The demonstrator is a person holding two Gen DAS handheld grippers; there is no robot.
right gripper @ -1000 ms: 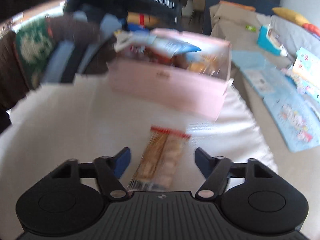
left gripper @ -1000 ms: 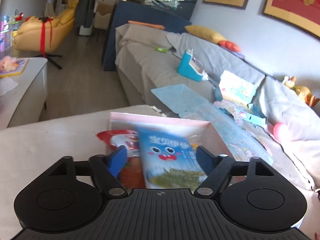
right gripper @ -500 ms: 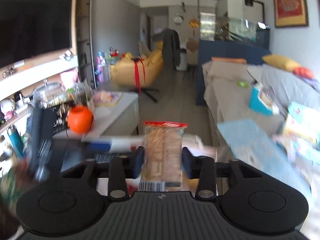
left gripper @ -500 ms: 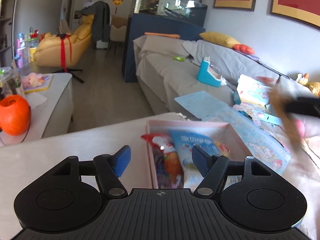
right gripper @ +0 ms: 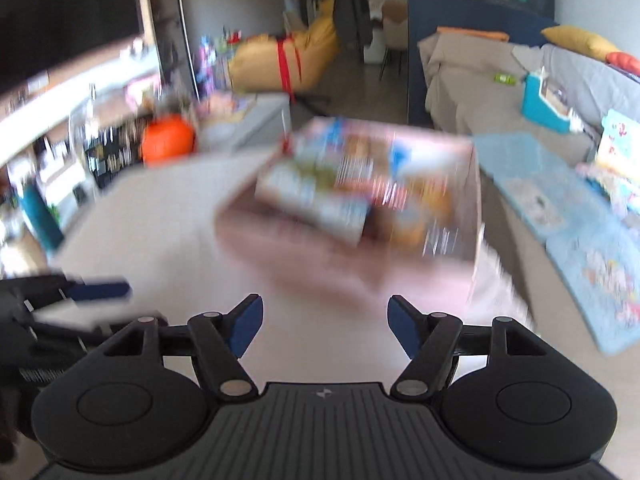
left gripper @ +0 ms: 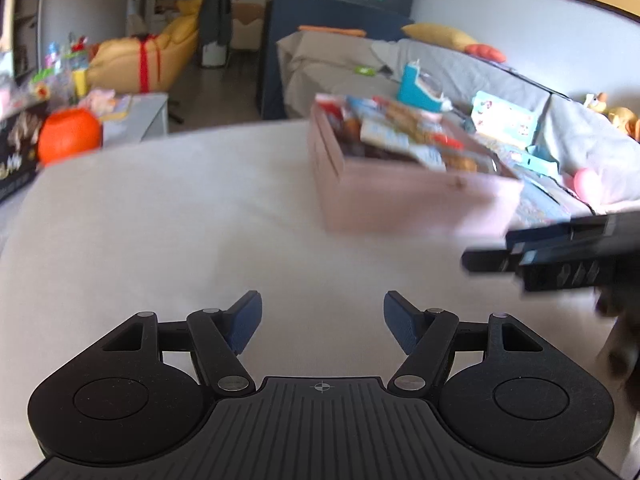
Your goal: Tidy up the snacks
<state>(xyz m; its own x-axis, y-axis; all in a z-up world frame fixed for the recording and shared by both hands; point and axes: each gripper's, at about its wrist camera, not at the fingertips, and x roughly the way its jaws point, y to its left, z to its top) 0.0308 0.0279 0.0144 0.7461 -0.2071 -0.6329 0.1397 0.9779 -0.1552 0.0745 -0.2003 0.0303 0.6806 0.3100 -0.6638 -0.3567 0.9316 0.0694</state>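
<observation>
A pink box (left gripper: 404, 196) full of snack packets (left gripper: 404, 132) stands on the white table (left gripper: 168, 208), up and right of my left gripper (left gripper: 322, 322). That gripper is open over bare tabletop, holding nothing. In the right wrist view the same pink box (right gripper: 320, 264) looks blurred just ahead of my right gripper (right gripper: 324, 326), whose jaws are opening with nothing between them. The packets (right gripper: 360, 184) lie heaped inside. The right gripper (left gripper: 560, 256) shows at the right edge of the left wrist view, and the left gripper (right gripper: 96, 292) at the left edge of the right wrist view.
An orange round thing (left gripper: 68, 136) sits on a side unit past the table's far left edge. A grey sofa (left gripper: 460, 76) strewn with blue toys and cards (right gripper: 588, 216) runs along the right. A yellow chair (left gripper: 140, 64) stands farther back.
The right gripper held a biscuit packet half a second ago; now its jaws are apart and empty, facing the box. The left gripper drew back from the box to bare table.
</observation>
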